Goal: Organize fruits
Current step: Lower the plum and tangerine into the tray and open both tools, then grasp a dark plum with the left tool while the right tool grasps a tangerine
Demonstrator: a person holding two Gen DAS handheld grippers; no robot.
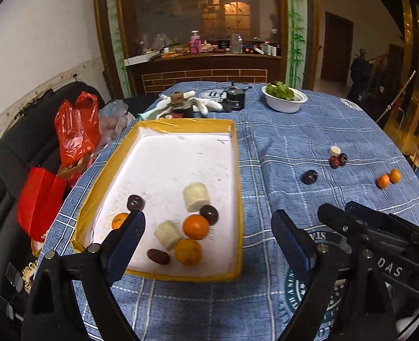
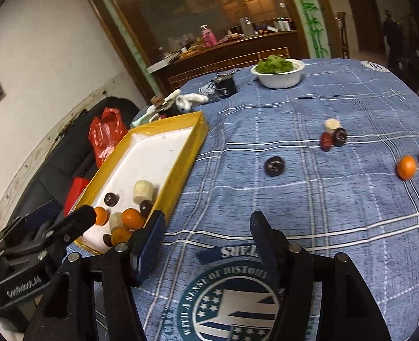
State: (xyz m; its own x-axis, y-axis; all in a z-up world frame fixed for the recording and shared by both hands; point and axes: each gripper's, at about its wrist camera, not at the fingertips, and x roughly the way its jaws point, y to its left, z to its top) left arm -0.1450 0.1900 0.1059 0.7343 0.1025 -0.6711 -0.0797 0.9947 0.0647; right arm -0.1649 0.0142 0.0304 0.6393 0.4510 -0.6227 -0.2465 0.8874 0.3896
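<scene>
A yellow-rimmed tray point(image 1: 238, 170) point(image 2: 181, 176) with a white floor holds several fruits: oranges point(image 1: 195, 226), dark plums point(image 1: 135, 202), pale banana pieces point(image 1: 195, 200) and a red date point(image 1: 158, 256). My left gripper point(image 1: 208, 227) hovers open over the tray's near end, nothing between its fingers. My right gripper point(image 2: 208, 221) stands open above the blue cloth just right of the tray, empty too. On the cloth to the right lie a dark plum point(image 2: 275, 166), a small cluster point(image 2: 333, 136) of banana piece, date and plum, and two oranges point(image 2: 407, 167).
At the table's far side stand a white bowl of greens point(image 1: 284, 98), a black jar point(image 1: 236, 98) and white gloves point(image 1: 206, 103). Red plastic bags point(image 1: 77, 130) rest on a black sofa left of the table.
</scene>
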